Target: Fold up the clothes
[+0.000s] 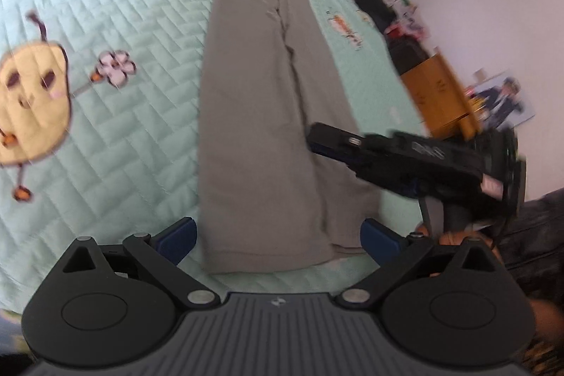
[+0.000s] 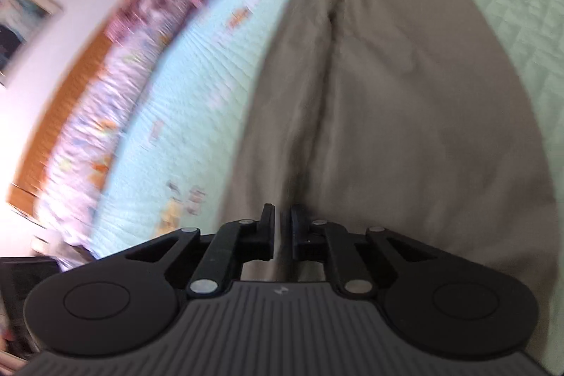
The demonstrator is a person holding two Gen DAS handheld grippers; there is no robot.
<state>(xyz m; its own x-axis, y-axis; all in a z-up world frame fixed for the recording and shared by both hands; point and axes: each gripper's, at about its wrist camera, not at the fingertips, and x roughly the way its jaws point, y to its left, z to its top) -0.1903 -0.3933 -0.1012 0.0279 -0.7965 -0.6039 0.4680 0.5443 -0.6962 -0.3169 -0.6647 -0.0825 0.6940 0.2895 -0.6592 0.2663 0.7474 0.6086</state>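
Shirt [image 1: 268, 115] is lying soft, light; right hand-held gripper [image 2: 282, 228] is pinching its 3 o'clock edge, left hand-held gripper [image 1: 278, 235] is gaping.

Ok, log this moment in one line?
left tongs: open, above hem | right tongs: nearly closed, grip unclear | grey cotton shirt: folded lengthwise on mint quilted bedspread

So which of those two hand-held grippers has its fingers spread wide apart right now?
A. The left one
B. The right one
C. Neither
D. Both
A: the left hand-held gripper has its blue-tipped fingers spread to either side of the near end of the grey folded fabric garment, while the right hand-held gripper has its fingers drawn almost together over that garment.
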